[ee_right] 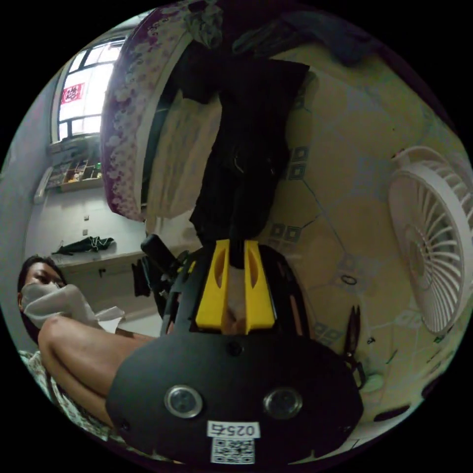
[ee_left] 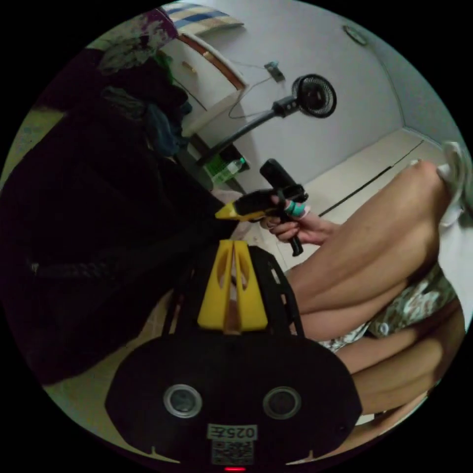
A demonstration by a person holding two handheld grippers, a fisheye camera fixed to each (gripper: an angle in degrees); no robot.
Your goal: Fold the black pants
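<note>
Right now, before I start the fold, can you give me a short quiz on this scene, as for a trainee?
1. True or false: cloth of the black pants sits between the jaws of the right gripper.
2. In the left gripper view, what stands by the wall? A) a ladder B) a black pedestal fan C) a bicycle
3. Fill in: the jaws of the left gripper are ____ (open or shut).

Key: 1 true; 2 B; 3 shut.
</note>
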